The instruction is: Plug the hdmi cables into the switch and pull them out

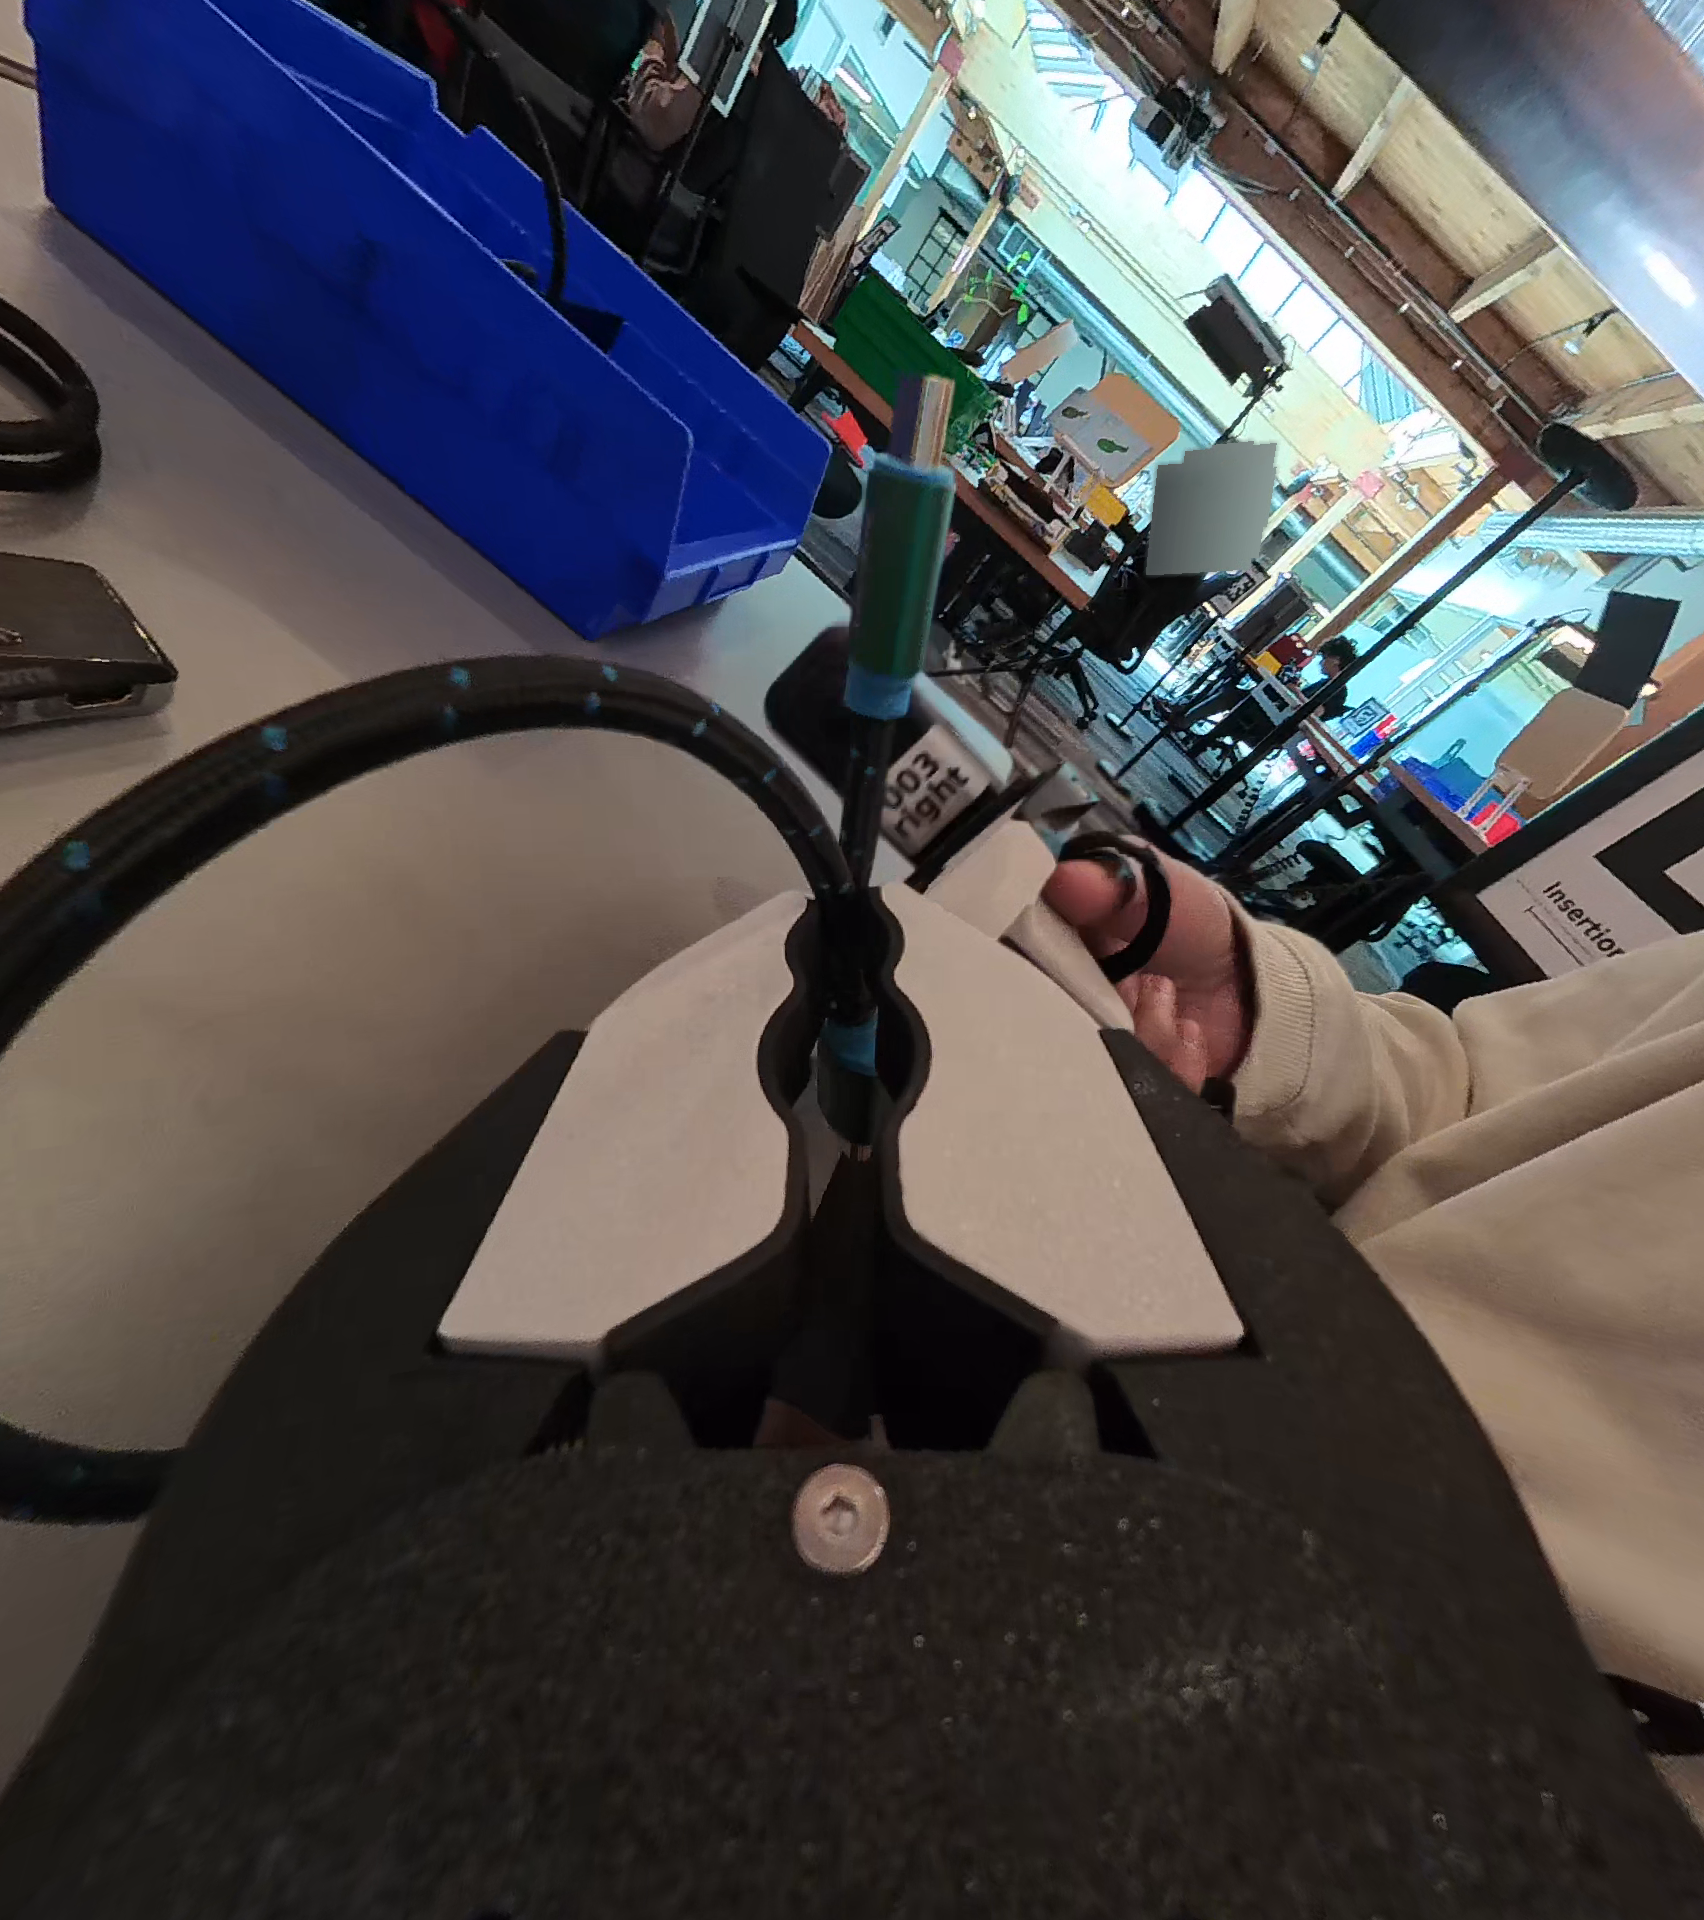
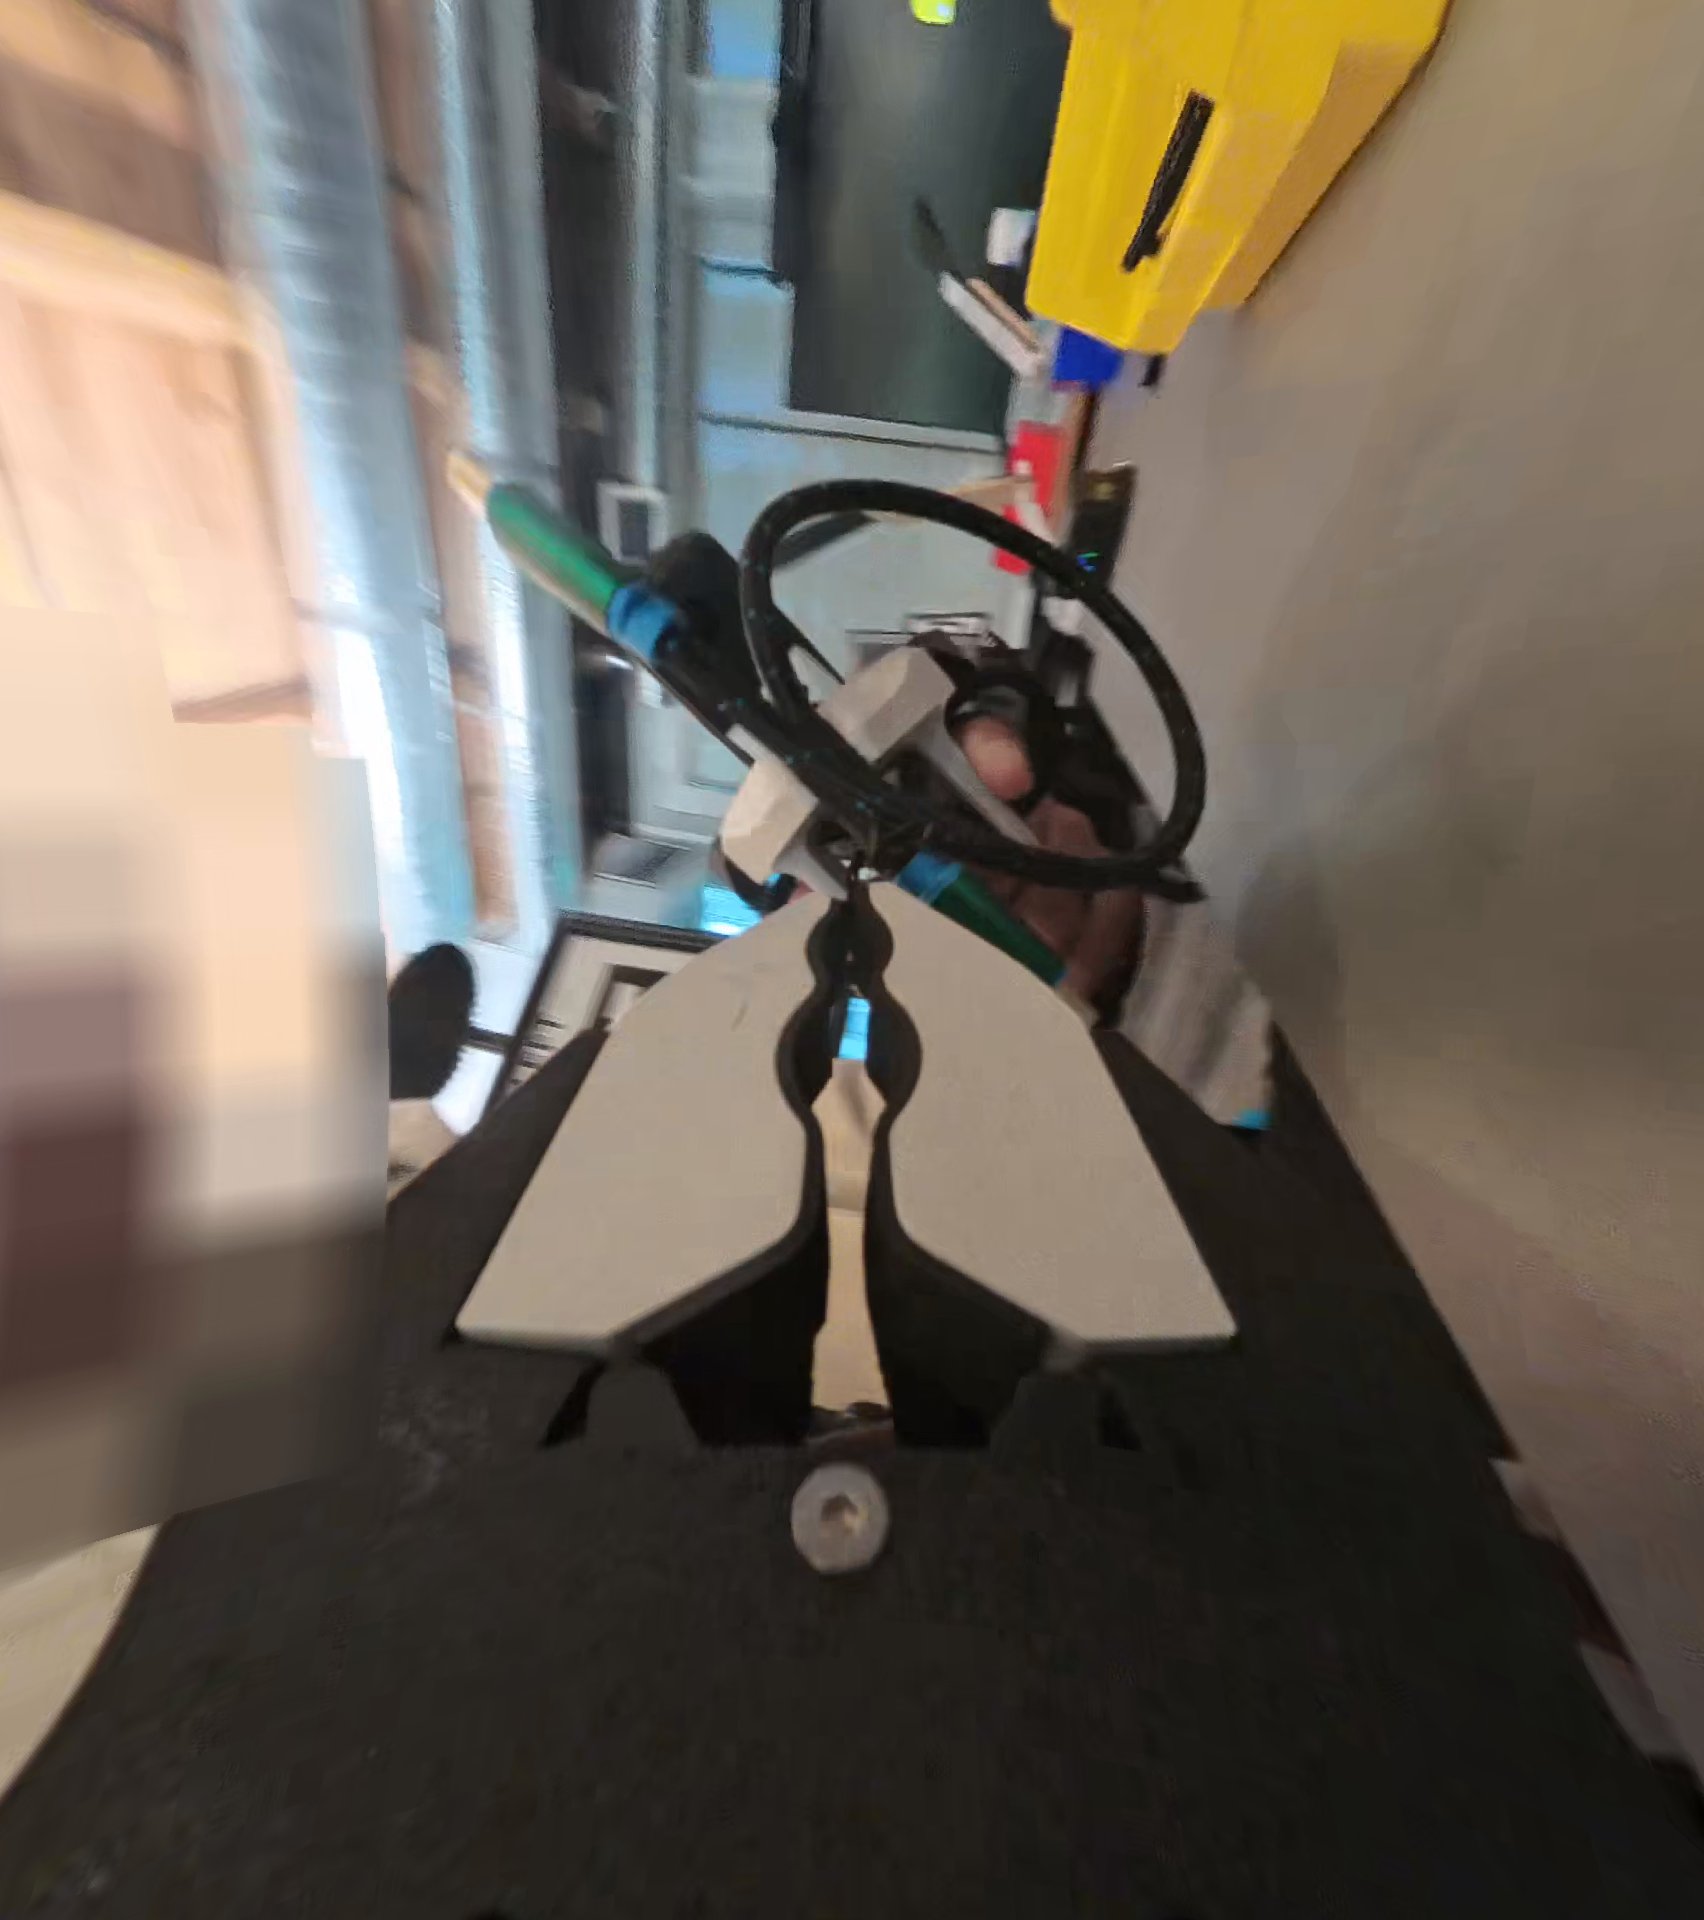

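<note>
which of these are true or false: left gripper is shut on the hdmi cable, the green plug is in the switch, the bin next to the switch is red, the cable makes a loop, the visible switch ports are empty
1. The left gripper is shut on the hdmi cable. True.
2. The green plug is plugged into the switch. False: it points up in the air, away from the switch.
3. The bin behind the switch is red. False: it is blue.
4. The cable curves in a loop to the left of the gripper. True.
5. The switch ports facing the camera are empty. True.
</note>
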Motion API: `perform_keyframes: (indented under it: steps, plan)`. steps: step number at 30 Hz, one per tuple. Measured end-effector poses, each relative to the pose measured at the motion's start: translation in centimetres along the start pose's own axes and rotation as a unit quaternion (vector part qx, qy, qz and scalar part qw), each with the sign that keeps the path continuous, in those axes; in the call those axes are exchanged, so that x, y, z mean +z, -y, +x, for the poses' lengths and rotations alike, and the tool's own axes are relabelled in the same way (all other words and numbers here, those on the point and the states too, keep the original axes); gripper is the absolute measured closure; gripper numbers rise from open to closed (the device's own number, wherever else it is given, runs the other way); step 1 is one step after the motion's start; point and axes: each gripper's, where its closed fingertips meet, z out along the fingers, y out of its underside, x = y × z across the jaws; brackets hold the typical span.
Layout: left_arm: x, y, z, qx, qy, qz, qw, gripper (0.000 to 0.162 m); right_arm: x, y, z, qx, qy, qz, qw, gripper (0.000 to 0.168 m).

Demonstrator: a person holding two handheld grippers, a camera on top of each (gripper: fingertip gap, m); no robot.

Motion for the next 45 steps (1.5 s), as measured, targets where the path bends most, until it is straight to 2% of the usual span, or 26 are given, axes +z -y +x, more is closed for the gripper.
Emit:
perform_keyframes:
  steps: [2, 4, 7, 10, 12, 15, 17, 19, 20, 24, 30, 34, 36, 39, 40, 42, 45]
  plan:
    - [0.1, -0.2, -0.1, 0.004, 0.004, -0.005, 1.0, 0.155, 0.0, -0.1, 0.4, 0.043, 0.026, 0.008, 0.999, 0.167]
    - [0.0, 0.0, -0.1, -0.002, 0.003, -0.001, 1.0, 0.155, 0.0, 0.0, 0.3, 0.04, 0.032, 0.012, 0.999, 0.167]
    - [-0.2, 0.1, -0.2, -0.014, 0.001, 0.003, 1.0, 0.156, 0.1, 0.0, 0.5, -0.085, -0.025, -0.008, 0.996, 0.167]
    - [-0.3, 0.1, -0.5, -0.03, 0.0, 0.003, 1.0, 0.155, 0.1, 0.0, 0.7, -0.233, -0.094, -0.042, 0.967, 0.149]
    - [-0.4, 0.0, -0.7, -0.048, -0.002, 0.003, 0.999, 0.155, -0.1, 0.2, 1.0, -0.331, -0.143, -0.06, 0.931, 0.151]
    - [-0.4, -0.6, -1.3, -0.092, -0.01, -0.008, 0.996, 0.155, -0.7, 1.3, 2.2, -0.475, -0.239, -0.074, 0.844, 0.149]
    - [-0.5, -0.7, -1.5, -0.128, -0.022, -0.007, 0.992, 0.156, -0.6, 1.1, 2.5, -0.528, -0.26, -0.096, 0.803, 0.147]
    - [-0.6, -0.7, -1.7, -0.143, -0.027, -0.005, 0.989, 0.156, -0.6, 1.3, 2.7, -0.571, -0.285, -0.099, 0.764, 0.152]
    - [-0.6, -0.7, -1.8, -0.144, -0.027, -0.005, 0.989, 0.156, -0.6, 1.4, 2.7, -0.581, -0.29, -0.097, 0.754, 0.154]
    - [-0.6, -0.7, -1.6, -0.142, -0.031, -0.008, 0.989, 0.155, -0.1, 0.7, 2.3, -0.549, -0.256, -0.103, 0.789, 0.161]
    - [-0.5, -0.7, -1.5, -0.14, -0.033, -0.009, 0.99, 0.156, -0.2, 1.0, 1.9, -0.54, -0.25, -0.093, 0.798, 0.167]
    - [-0.6, -0.6, -1.1, -0.131, -0.043, -0.009, 0.99, 0.156, 0.0, 0.7, 1.5, -0.502, -0.22, -0.092, 0.831, 0.168]
    - [-0.7, -0.2, -0.5, -0.115, -0.056, -0.003, 0.992, 0.155, 0.1, 0.4, 1.0, -0.453, -0.185, -0.088, 0.868, 0.168]
    - [-1.1, 0.6, 0.7, -0.093, -0.085, 0.012, 0.992, 0.156, 0.3, 0.5, -0.4, -0.31, -0.086, -0.057, 0.945, 0.168]
    - [-1.1, 0.7, 0.9, -0.087, -0.089, 0.013, 0.992, 0.156, 0.2, 0.7, -0.7, -0.261, -0.054, -0.044, 0.963, 0.168]
    - [-1.2, 0.8, 1.4, -0.085, -0.101, 0.015, 0.991, 0.156, 0.2, 0.9, -0.9, -0.187, -0.005, -0.031, 0.982, 0.168]
    - [-1.2, 0.9, 1.3, -0.081, -0.097, 0.018, 0.992, 0.156, 0.3, 0.7, -0.7, -0.119, 0.033, -0.022, 0.992, 0.168]
